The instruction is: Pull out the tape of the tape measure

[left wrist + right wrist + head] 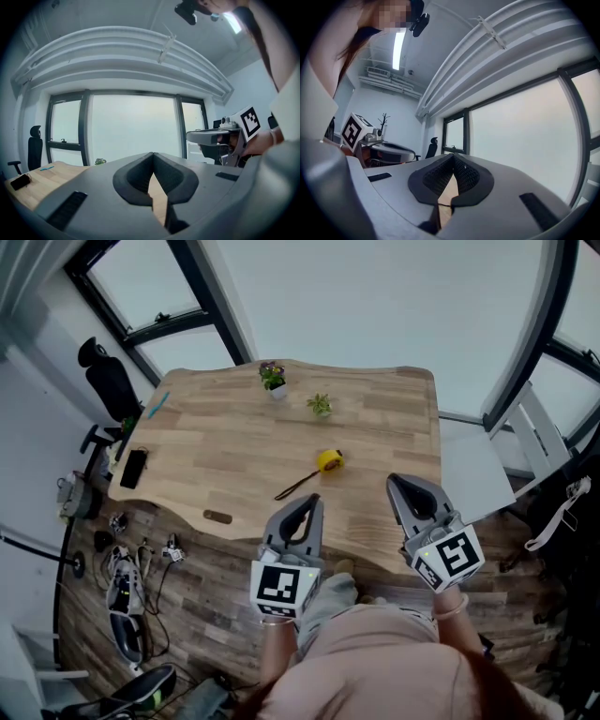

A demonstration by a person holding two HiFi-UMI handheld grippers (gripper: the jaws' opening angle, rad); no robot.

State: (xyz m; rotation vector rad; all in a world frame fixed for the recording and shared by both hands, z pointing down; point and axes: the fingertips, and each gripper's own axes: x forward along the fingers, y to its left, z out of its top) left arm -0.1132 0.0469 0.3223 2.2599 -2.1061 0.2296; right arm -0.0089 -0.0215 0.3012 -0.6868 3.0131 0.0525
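Observation:
A yellow tape measure (pixel 329 460) lies near the middle of the wooden table (pixel 244 442), with a dark strap (pixel 296 487) trailing from it toward the front edge. My left gripper (pixel 312 500) hovers over the table's front edge, just short of the strap's end, jaws shut and empty. My right gripper (pixel 394 484) is held to the right of the tape measure, also shut with nothing in it. Both point roughly level toward the windows. In the left gripper view the right gripper (pixel 190 136) shows at the right; the tape measure is hidden in both gripper views.
Two small potted plants (pixel 273 378) (pixel 320 405) stand at the far side of the table. A black phone (pixel 133 468) and a blue pen (pixel 157 405) lie at the left end. A black office chair (pixel 109 381) and cables and shoes (pixel 127 582) are on the floor at left.

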